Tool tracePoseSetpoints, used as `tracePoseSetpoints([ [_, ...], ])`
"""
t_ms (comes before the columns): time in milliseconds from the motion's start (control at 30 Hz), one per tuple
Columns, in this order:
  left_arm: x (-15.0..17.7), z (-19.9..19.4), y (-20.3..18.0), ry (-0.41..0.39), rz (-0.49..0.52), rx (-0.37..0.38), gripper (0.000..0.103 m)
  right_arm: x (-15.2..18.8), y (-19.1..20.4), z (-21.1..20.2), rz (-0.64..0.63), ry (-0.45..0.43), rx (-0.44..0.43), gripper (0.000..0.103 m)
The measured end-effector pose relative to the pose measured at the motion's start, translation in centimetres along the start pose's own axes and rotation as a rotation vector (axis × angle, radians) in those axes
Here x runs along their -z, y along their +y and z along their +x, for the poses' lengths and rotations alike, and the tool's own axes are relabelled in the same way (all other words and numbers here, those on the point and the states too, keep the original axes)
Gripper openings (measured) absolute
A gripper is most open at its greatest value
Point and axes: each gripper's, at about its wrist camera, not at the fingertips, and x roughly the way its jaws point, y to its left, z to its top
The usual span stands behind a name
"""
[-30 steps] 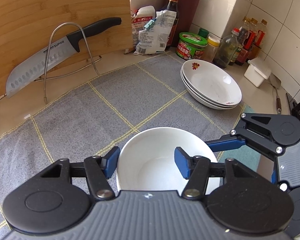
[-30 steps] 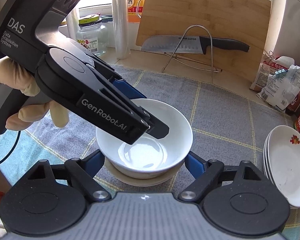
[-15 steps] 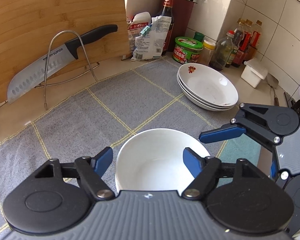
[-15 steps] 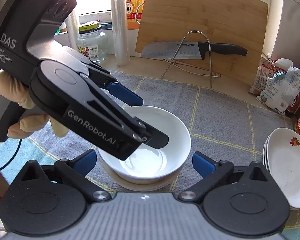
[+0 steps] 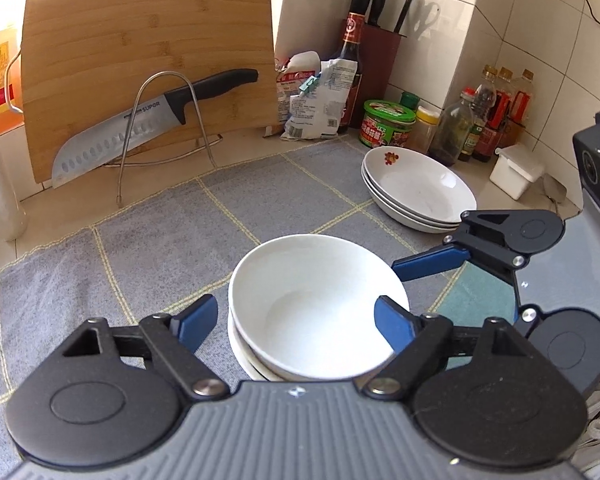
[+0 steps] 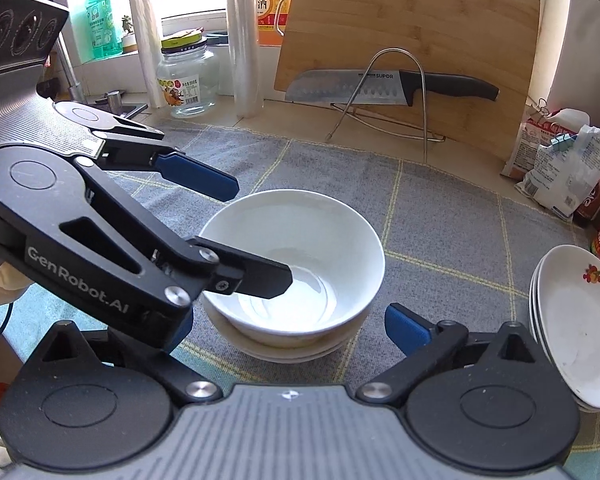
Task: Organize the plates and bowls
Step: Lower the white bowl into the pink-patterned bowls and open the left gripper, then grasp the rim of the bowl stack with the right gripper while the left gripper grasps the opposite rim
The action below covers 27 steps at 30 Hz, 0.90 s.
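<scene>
- At the bottom of the left wrist view, the left gripper (image 5: 296, 322) has its blue fingers (image 5: 196, 322) spreading wider; the white bowl (image 5: 316, 304) sits between them, with neither pad pressing on it.
- At the bottom of the right wrist view, the right gripper (image 6: 288, 320) has its fingers (image 6: 408, 330) spread as wide as they go, flanking the same bowl without touching it.
- The bowl is nested in a stack of bowls (image 6: 288, 350) at the centre of both frames, on a grey checked cloth (image 5: 140, 248) that covers the tabletop (image 5: 60, 208).
- In the right wrist view, the left gripper reaches in from the left of the frame, one black finger over the bowl's inside, the other blue one beyond its rim.
- A stack of shallow plates (image 5: 420, 192), the top one with a small red motif, rests on the cloth at the right of the frame, well apart from the bowls.
- Farther back, a knife (image 5: 152, 120) leans in a wire stand (image 5: 168, 132) before a bamboo cutting board (image 5: 140, 48).
- At the upper right of the left wrist view, a green-lidded tub (image 5: 386, 122), sauce bottles (image 5: 496, 112) and bags (image 5: 320, 96) line the tiled wall.
</scene>
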Motion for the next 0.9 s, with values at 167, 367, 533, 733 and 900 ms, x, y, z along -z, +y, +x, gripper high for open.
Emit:
tracePoseSetpoints([
  [167,0.6,0.3,-0.3,0.019,-0.018,-0.021,0.086,0.6,-0.4,0.0,-0.006,0.013,-0.010,0.103],
  [367,1.2,-0.3,-0.7,0.011,-0.036,-0.063,0.086,1.5,-1.6,0.0,-0.021,0.028,-0.026,0.103],
  [533,1.9,-1.1,-1.4,-0.003,-0.084,-0.121,0.086,2.4,-3.2,0.2,-0.041,0.043,-0.054,0.103],
  [733,3.4,-2.8,-2.8,-0.049,-0.172,-0.192,0.092,3.1,-5.3,1.2,-0.077,0.049,-0.123,0.103],
  [900,4.7,-2.9,-4.0,-0.042,-0.189,-0.233,0.097,3.3,-6.4,3.1,-0.128,0.074,-0.150,0.103],
])
